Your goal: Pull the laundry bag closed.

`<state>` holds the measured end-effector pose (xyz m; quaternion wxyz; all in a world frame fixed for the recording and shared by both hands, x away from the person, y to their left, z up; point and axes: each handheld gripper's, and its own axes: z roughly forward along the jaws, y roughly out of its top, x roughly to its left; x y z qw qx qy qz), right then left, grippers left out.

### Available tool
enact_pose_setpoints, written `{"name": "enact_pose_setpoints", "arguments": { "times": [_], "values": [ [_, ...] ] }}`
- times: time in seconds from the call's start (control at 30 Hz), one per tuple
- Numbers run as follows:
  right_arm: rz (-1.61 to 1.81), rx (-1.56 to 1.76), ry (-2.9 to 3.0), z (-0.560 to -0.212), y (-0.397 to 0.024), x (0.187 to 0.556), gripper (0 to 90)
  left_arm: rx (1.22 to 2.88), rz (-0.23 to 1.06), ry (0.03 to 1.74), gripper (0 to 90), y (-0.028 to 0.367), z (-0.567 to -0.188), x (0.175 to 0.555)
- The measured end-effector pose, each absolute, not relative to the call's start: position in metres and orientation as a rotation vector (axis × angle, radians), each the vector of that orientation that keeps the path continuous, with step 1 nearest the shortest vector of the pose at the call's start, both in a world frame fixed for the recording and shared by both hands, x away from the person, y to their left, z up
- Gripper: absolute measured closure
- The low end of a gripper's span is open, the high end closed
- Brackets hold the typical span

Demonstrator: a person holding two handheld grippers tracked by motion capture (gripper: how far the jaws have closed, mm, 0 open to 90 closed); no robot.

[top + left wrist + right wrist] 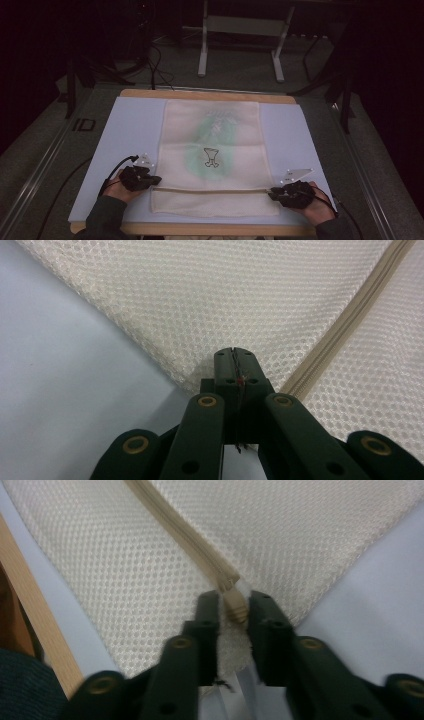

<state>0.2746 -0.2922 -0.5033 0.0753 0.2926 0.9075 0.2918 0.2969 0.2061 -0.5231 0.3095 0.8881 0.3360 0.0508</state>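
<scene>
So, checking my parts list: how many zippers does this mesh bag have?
1. The zipper runs across the mesh bag near its front edge, from the left gripper to the right gripper. The underside is hidden.

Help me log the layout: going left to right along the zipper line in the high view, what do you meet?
Left claw → mesh laundry bag with its zipper → right claw, all on the pale blue mat.

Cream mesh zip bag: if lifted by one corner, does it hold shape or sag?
The cream mesh zip bag would probably sag: thin open netting lying flat on the table. Likely light, since the weave is mostly holes. The zipper is probably the stiffest line.
</scene>
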Motion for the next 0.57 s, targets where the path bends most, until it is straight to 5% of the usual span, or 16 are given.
{"name": "enact_pose_setpoints", "arguments": {
  "times": [0.3,0.57],
  "values": [
    [1.005,0.988,2.558,-0.498,-0.305,0.278,57.2,2.284,0.163,0.899,86.7,0.212,-0.52,0.297],
    [1.024,1.125,2.419,-0.505,-0.317,0.283,54.7,2.219,0.258,0.983,78.7,0.222,-0.518,0.299]
  ]
}}
